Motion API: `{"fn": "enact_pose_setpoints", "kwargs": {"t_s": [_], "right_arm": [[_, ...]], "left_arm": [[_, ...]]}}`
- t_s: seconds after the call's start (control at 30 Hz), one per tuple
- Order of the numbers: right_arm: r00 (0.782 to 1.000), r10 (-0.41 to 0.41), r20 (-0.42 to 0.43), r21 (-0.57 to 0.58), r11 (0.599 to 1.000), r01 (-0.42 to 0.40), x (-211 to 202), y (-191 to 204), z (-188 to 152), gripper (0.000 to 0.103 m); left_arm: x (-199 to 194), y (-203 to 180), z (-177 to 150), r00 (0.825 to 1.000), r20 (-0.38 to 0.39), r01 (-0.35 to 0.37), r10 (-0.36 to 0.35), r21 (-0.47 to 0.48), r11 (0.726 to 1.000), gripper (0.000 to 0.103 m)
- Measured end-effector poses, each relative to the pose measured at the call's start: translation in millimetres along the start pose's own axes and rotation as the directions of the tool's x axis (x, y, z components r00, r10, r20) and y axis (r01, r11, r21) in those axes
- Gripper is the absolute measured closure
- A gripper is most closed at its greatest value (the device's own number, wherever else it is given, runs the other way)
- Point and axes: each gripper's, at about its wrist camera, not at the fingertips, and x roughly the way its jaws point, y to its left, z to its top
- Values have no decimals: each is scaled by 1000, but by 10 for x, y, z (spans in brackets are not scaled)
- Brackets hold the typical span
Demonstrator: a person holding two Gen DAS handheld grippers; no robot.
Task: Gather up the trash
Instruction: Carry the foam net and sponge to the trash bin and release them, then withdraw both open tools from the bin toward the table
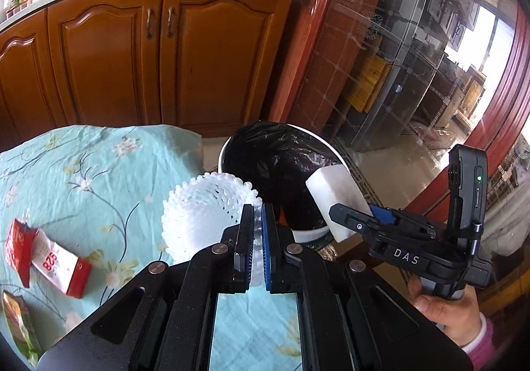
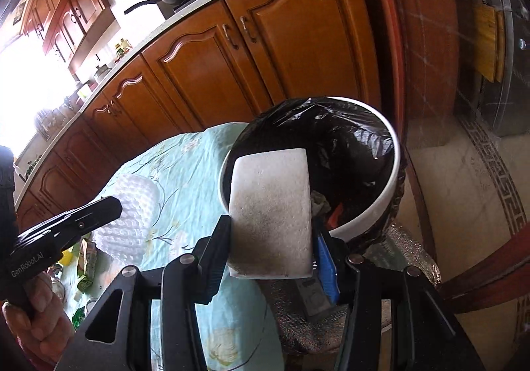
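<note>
A floral tablecloth (image 1: 82, 172) covered the table; beside its edge stood a white bin (image 2: 391, 202) lined with a black bag (image 2: 347, 145); the right gripper (image 2: 268, 238) pinched a white foam block (image 2: 271, 208) over the bin's rim; the left gripper (image 1: 256, 235) clamped a white foam net (image 1: 205, 215) above the cloth; a red-and-white carton (image 1: 49, 258) lay on the cloth.

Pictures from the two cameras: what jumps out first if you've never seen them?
Each tool holds white trash. The left tool pinches a white foam net above the flowery tablecloth, and the right tool grips a white foam block by the black-lined bin. A red-and-white carton lies flattened on the cloth.
</note>
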Motion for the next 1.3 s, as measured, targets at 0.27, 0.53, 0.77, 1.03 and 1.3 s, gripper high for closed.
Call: {"fn": "enact_pose_setpoints", "kwargs": {"t_s": [0.27,0.53,0.77,1.03,1.3], "right_arm": [[999,-53,-8,12,999,53,111,-265,311,54],[998,-61,-27,-8,998,60,236,-314,461,52],[997,-57,-54,3,998,57,299,-372,431,43],[998,-53,-40,26,998,54,248,-427,344,40],[998,-51,-23,60,997,52,121,-466,236,40]], "left_arm": [[502,-134,378,999,-46,19,-19,-8,1000,99],[899,-177,498,994,-106,8,-10,-18,1000,99],[1052,-118,392,985,-170,7,-17,-59,998,84],[1025,-70,317,985,-166,25,-41,-98,995,55],[787,-57,348,990,-109,80,-95,-134,988,55]]}}
